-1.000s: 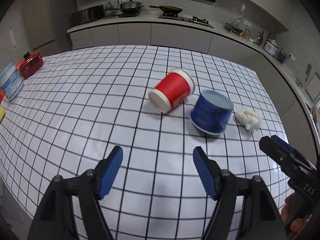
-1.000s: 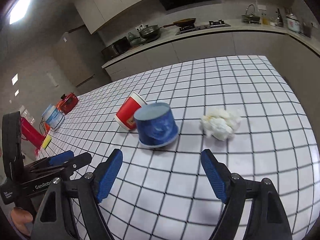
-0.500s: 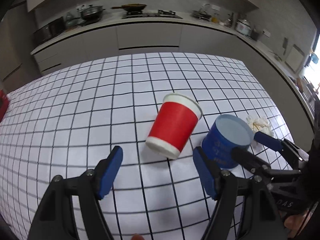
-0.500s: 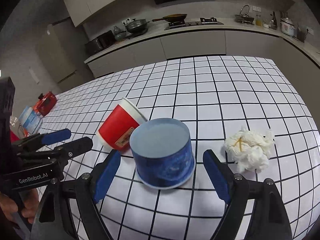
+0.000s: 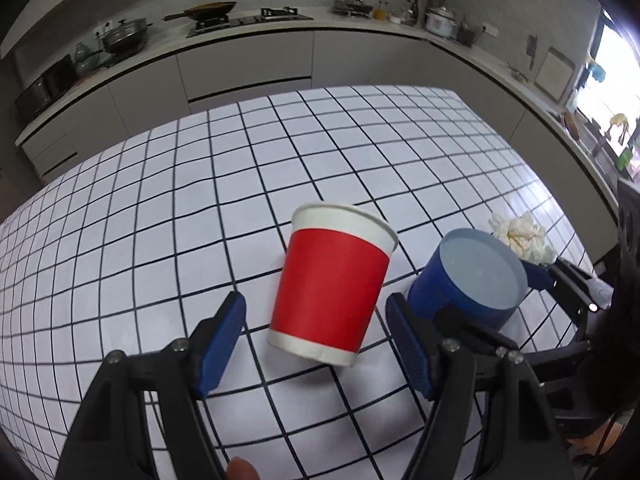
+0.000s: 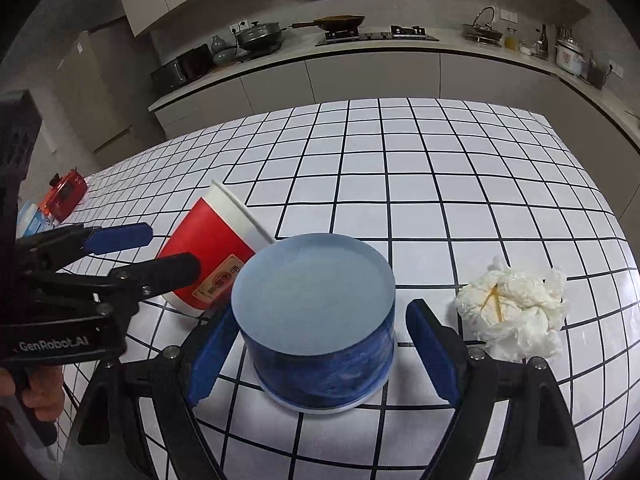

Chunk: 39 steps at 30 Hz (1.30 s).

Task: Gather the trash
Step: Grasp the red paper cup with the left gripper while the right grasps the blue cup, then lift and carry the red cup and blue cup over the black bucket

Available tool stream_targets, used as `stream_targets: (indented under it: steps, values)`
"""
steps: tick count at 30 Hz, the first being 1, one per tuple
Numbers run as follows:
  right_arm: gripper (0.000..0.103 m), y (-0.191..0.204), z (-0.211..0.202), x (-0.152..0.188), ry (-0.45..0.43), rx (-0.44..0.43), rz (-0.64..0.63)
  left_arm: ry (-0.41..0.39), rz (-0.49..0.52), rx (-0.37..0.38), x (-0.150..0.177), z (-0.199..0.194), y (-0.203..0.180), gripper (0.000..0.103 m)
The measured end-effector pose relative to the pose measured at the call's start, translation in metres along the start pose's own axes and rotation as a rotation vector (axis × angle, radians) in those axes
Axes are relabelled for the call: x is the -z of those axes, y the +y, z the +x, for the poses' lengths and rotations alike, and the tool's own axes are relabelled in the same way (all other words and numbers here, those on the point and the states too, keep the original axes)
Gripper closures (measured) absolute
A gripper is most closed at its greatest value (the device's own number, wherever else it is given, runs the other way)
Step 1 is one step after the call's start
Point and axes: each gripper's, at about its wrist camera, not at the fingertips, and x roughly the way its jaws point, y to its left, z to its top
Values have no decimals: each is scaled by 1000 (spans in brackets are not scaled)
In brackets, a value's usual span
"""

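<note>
A red paper cup (image 5: 332, 288) lies on its side on the checked table (image 5: 160, 208), white rim pointing away. My left gripper (image 5: 314, 320) is open, its blue pads on either side of the cup's base with small gaps. Just right of it a blue cup (image 6: 316, 320) stands upside down. My right gripper (image 6: 320, 320) is open around the blue cup; the right pad is clear of it, the left pad very close. A crumpled white tissue (image 6: 516, 312) lies right of the blue cup. The two cups (image 6: 208, 256) almost touch.
A red object (image 6: 66, 196) and a blue-and-white container (image 6: 32, 220) sit at the table's far left. The table's right edge (image 5: 576, 224) runs close behind the tissue (image 5: 520, 236). A kitchen counter with pans (image 6: 340, 24) stands beyond. A hand (image 6: 36, 392) holds the left gripper.
Both grippers have come forward and down onto the cups. The red cup now lies between the left pads, the blue cup between the right pads. The left gripper has rolled.
</note>
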Motion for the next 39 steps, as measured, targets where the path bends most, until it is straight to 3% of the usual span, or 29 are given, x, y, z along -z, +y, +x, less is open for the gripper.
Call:
stream_targets:
  steps: [3,4,10,13,25,39]
  values:
    - [19,-2,1,2,-11,-20,3,10,7,-2,-4,10,-2,29]
    - [24,-3,0,3,-17,-28,8,12,6,0,-5,12,-2,29]
    - [25,-8,-6,6,-43,-48,20,44,10,-1,-3,28,2,30]
    - [25,-10,-15,7,-77,-59,30,33,-9,6,1,30,6,42]
    - [25,-31,-73,5,-195,-75,74,-82,-64,36,18,-19,3,46]
    - [25,-73,-110,33,-198,-125,75,-134,-171,6,43,-54,-45,46]
